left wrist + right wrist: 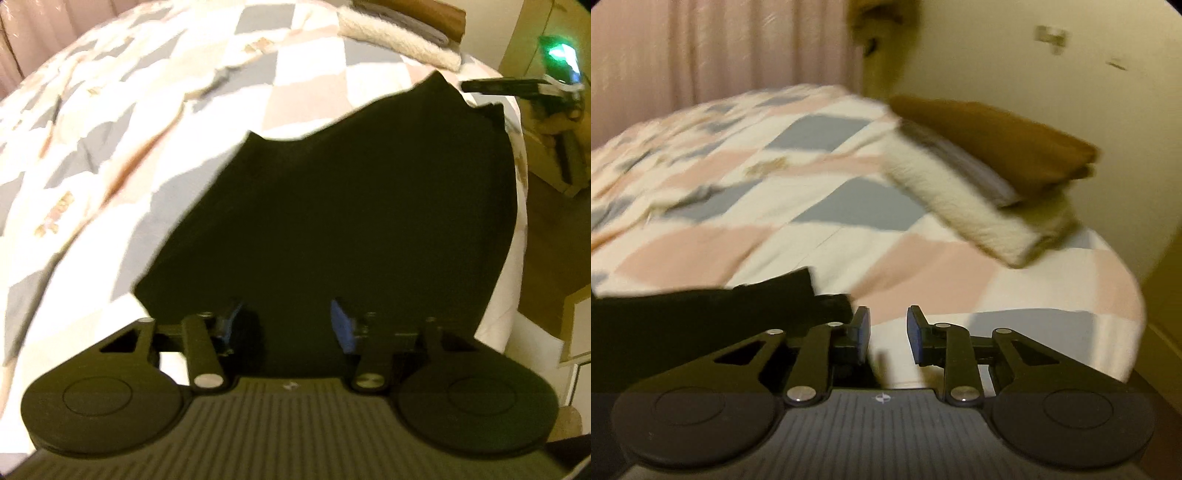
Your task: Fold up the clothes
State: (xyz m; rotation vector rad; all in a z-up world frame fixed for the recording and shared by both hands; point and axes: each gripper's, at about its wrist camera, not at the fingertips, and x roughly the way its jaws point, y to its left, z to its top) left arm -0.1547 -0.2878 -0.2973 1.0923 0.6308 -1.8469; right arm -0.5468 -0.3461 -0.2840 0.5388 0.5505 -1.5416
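Black garment (332, 206) lies spread flat on the checked quilt (110, 147), near the bed edge. Left gripper (286, 325) – jaws apart, empty, over the garment's near hem. Right gripper (886, 330) – jaws apart, empty, beside the garment's corner. Folded clothes pile (990, 173) lies further back.

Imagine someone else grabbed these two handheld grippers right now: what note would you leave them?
Left gripper: open, empty, over the near edge of the black garment.
Right gripper: open, empty, just off that garment's far end.
The black garment lies spread on the checked quilt, not visibly folded yet.
Done: a folded stack at the bed's corner, brown piece on a cream fleecy one.
Left: fold the black garment, probably add it to the stack.
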